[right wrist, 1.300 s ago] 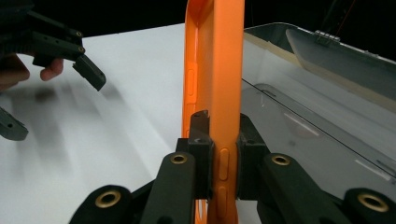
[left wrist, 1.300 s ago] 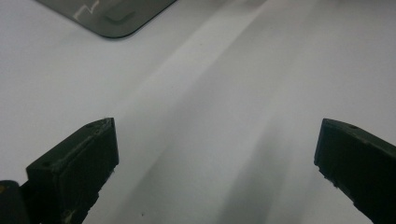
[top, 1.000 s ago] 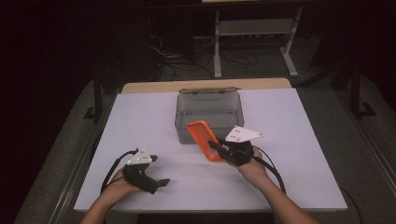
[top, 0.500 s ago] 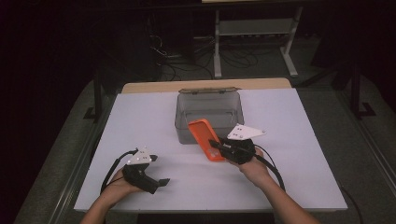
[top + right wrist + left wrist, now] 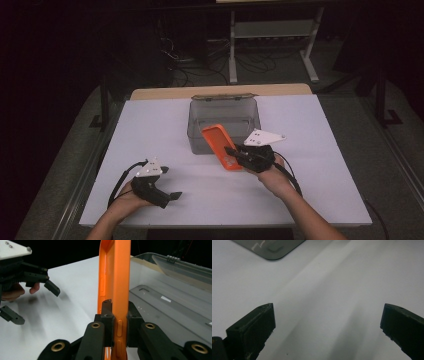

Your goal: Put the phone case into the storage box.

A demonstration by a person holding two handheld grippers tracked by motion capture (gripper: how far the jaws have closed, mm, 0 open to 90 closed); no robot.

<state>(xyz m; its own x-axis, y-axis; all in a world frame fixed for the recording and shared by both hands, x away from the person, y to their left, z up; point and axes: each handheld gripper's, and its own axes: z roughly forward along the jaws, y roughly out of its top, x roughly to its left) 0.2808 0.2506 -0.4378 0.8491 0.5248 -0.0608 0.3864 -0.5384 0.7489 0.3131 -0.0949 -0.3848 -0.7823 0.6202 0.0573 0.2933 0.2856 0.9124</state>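
Since the earlier high view the orange phone case has edged a little leftward and toward the bin, carried by the right claw; the left claw has stayed where it was.

The case is off the bench, held tilted just in front of the near wall of the clear plastic bin, its far end overlapping that wall in the high view. The right claw pinches it by 1 long edge: in the right gripper view both black jaws press on the rim beside the side-button bumps, with the case standing edge-on above them. Gripping the thin rim rather than the broad back probably keeps the jaws narrow and lets the case go into the bin edgewise.

The left claw rests near the bench's near left edge, jaws spread wide with nothing between them, seemingly parked out of the way. In its own view a rounded grey corner of the bin sits at the top.

Hard to judge: whether the case's far end is already over the bin's rim or merely in front of it. The bin's floor seems bare apart from moulded shapes, though glare blurs it. The case's lower end is cut off behind the jaws in the right gripper view.
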